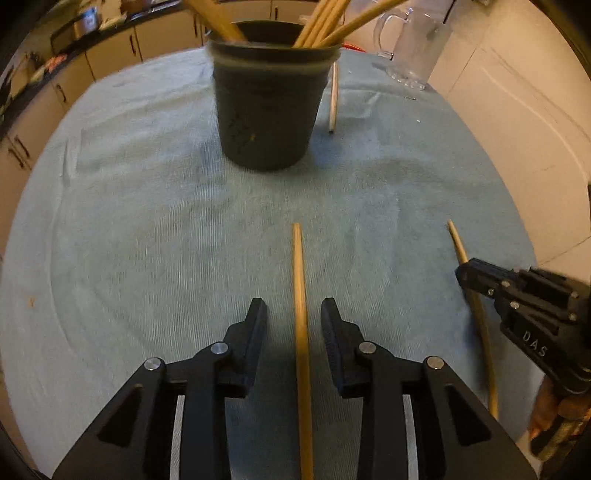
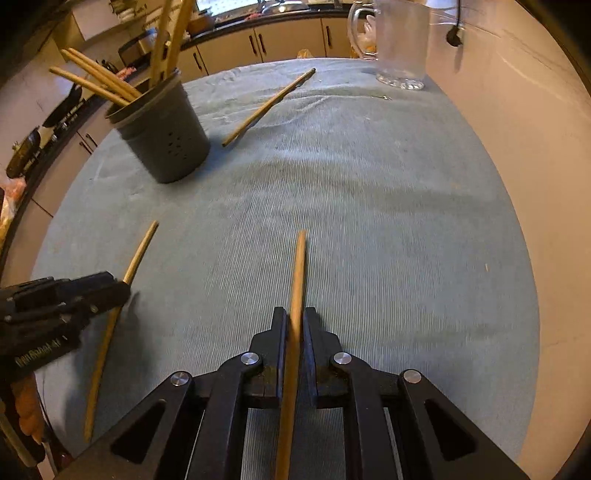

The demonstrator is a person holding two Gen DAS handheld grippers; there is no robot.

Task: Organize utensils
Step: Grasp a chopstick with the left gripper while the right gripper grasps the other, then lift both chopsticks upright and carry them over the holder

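Observation:
A dark grey utensil holder point(image 1: 267, 110) stands on the blue-grey cloth and holds several wooden chopsticks point(image 1: 325, 26). It also shows in the right wrist view point(image 2: 166, 136). My left gripper point(image 1: 293, 314) is open, its jaws on either side of a wooden chopstick point(image 1: 301, 325) that lies on the cloth. My right gripper point(image 2: 294, 321) is shut on another wooden chopstick point(image 2: 297, 273); this gripper also shows in the left wrist view point(image 1: 463, 271). A third loose chopstick point(image 2: 269, 105) lies beyond the holder.
A clear glass mug point(image 2: 400, 40) stands at the far right of the table, near a pale wall point(image 2: 535, 147). Kitchen cabinets point(image 2: 288, 40) run behind the table. The cloth point(image 2: 369, 206) covers the round tabletop.

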